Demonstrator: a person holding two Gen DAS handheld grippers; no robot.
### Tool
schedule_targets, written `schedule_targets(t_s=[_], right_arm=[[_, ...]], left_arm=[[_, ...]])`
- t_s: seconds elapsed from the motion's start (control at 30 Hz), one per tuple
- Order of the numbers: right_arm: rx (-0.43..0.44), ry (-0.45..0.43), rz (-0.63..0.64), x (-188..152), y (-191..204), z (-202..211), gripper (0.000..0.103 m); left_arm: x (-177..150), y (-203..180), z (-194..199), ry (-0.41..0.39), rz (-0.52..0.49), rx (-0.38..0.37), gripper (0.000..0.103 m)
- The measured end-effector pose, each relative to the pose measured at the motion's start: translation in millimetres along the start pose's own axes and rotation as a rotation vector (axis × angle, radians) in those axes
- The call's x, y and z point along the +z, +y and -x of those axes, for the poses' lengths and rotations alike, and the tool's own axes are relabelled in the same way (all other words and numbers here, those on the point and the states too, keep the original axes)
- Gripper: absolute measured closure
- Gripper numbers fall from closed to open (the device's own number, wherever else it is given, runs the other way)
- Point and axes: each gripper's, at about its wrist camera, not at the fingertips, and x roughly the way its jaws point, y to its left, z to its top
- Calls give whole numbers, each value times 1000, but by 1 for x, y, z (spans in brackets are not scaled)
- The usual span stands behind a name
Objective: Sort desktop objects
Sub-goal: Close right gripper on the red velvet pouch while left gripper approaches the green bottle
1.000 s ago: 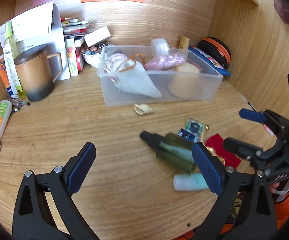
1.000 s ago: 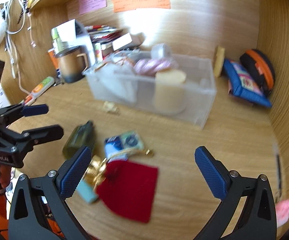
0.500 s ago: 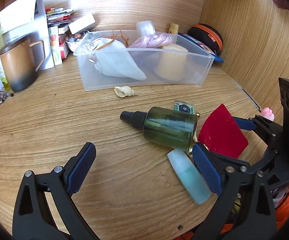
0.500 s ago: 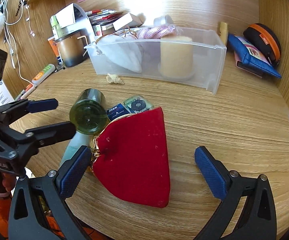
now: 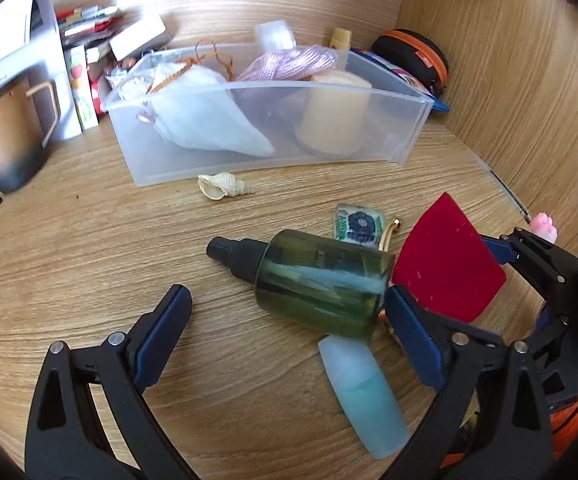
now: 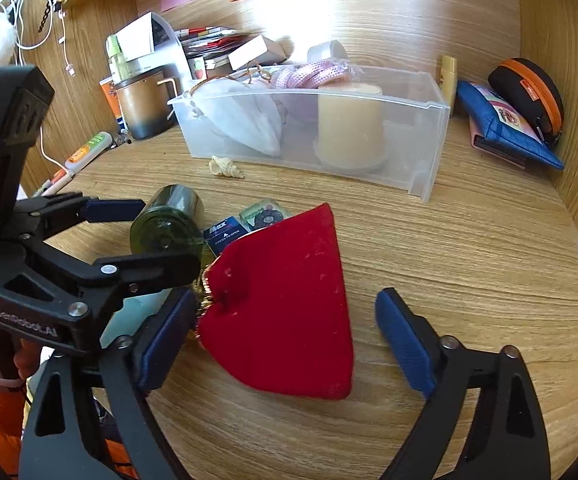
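We are bringing the left gripper (image 5: 287,322) down over the green bottle (image 5: 321,282), which is lying on its side on the desk (image 5: 89,248) with its black cap pointing left. The jaws are spread wide and holding nothing, one finger clear on the left, the other just beside the bottle's base. To grip well we judge we should centre the round body between the fingers — it looks smooth and likely to roll — and avoid catching the pale blue tube (image 5: 363,392) lying against it.

Further right, the right gripper (image 6: 285,338) is hanging open and empty over the red pouch (image 6: 285,304), its fingers either side of the cloth; pinching near the gathered gold neck seems safest.

Behind these the clear bin (image 5: 273,156) is holding a white cloth bag (image 5: 205,120), a pink bundle (image 5: 289,66) and a cream cup (image 5: 335,112). A small shell (image 5: 225,186) is lying just in front of it.
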Motion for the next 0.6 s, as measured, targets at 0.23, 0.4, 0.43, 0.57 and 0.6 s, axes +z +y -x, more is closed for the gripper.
schedule_targets(t_s=[0.23,0.4,0.43,0.57,0.6], right_arm=[[10,-6,-21,5,-13,0,39],[17,-9,-29,6,-16,0,46],[23,-10,-29,6,-16,0,52],[46,-5,-24,7,-15,0,66],[47,-6,-24,7,-16,-1,67]], left_arm=[[5,8,1,-17,49,-26,5],[9,6,1,-14,51,-43,5],[10,4,1,-15,52,-45,5],[16,0,2,-13,50,-37,5],[18,-2,1,-15,43,-31,5]])
